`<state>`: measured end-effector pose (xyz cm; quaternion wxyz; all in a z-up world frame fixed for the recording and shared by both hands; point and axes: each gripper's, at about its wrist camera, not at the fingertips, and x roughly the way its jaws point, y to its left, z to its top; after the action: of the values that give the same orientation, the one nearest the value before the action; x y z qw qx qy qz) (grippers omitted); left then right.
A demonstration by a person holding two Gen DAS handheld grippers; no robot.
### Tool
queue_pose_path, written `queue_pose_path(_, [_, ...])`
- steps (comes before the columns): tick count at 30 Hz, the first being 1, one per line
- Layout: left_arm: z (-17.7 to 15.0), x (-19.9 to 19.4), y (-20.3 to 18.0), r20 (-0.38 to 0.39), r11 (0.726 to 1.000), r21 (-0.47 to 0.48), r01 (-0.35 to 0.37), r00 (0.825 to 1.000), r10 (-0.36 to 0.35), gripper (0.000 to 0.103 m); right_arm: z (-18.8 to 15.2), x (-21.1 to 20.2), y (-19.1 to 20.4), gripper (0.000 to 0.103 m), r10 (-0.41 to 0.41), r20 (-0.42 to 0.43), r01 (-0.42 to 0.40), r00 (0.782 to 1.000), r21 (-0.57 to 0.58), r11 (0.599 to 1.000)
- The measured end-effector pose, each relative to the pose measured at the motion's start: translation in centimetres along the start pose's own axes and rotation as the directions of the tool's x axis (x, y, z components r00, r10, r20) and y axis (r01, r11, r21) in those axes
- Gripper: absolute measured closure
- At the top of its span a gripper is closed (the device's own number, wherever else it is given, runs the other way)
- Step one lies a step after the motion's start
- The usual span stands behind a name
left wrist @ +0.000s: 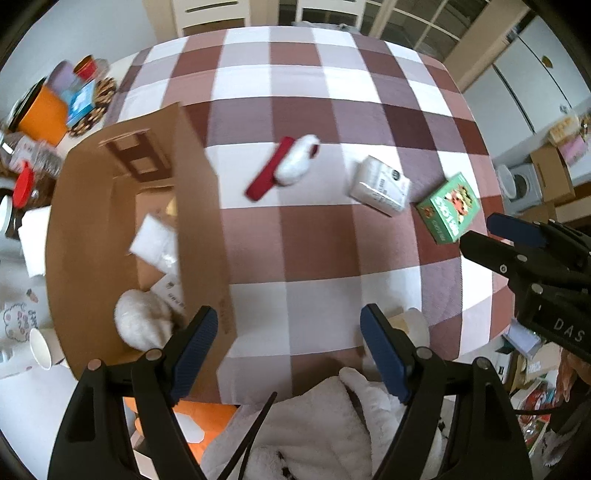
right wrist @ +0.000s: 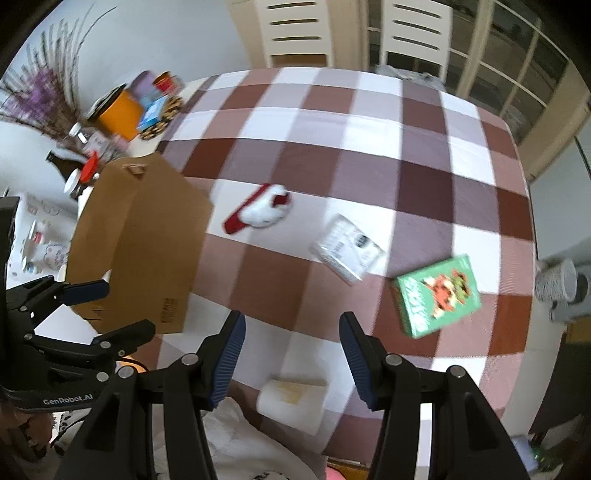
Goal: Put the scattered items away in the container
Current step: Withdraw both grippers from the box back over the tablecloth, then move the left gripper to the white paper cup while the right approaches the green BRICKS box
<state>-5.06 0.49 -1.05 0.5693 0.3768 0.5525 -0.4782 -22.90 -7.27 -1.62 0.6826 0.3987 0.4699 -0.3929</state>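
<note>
An open cardboard box [left wrist: 199,206] [right wrist: 147,243] stands at the left of the checked table and holds white packets and a white fluffy thing [left wrist: 142,321]. On the cloth lie a red-and-white fluffy item [left wrist: 284,168] [right wrist: 260,208], a white packet [left wrist: 380,184] [right wrist: 347,247], a green box [left wrist: 448,206] [right wrist: 437,295] and a pale packet [right wrist: 291,400] at the near edge. My left gripper [left wrist: 288,347] is open and empty above the near edge beside the cardboard box. My right gripper [right wrist: 291,350] is open and empty above the pale packet.
Jars, an orange container [left wrist: 40,114] [right wrist: 120,112] and bottles crowd the far left beyond the box. A paper cup [left wrist: 42,349] stands at the left. Two white chairs [right wrist: 295,29] stand behind the table. A white fluffy garment [left wrist: 314,428] lies below the near edge.
</note>
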Motion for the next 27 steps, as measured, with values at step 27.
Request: queue_pose_path(27, [-6.2, 10.3, -13.6, -0.093, 0.794, 0.597, 0.114, 0.993, -0.073, 0.022, -8.0, 2.7, -12.0, 0.049, -0.018, -0.082, 0.042, 0.997, 0.296, 0.954])
